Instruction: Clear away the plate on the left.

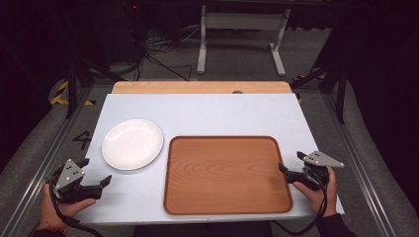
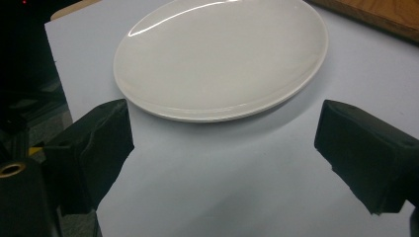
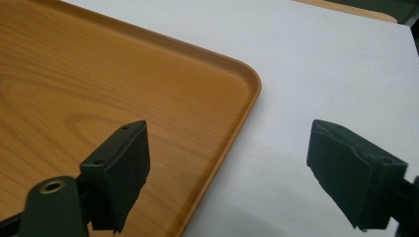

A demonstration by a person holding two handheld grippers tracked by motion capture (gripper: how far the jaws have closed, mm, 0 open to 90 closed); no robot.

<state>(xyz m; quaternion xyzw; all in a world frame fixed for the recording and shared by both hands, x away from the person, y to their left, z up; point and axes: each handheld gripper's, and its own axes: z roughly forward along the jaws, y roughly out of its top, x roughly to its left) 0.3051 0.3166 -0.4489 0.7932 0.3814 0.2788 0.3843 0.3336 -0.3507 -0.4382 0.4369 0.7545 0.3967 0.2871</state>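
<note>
Plate (image 2: 220, 57) just ahead of open left tongs (image 2: 222, 148); right tongs (image 3: 247, 173) open astride tray (image 3: 123, 98) edge.

The plate (image 1: 132, 144) is set on the table (image 1: 207, 111) just ahead of the left gripper (image 1: 96, 178), apart from its spread jaws. The tray (image 1: 227, 175) is laid beside the plate, on the side toward the right gripper (image 1: 291, 165). The tray's near rim is straddled by the right gripper: one jaw is held over the tray floor, the other over the bare table outside the rim.
</note>
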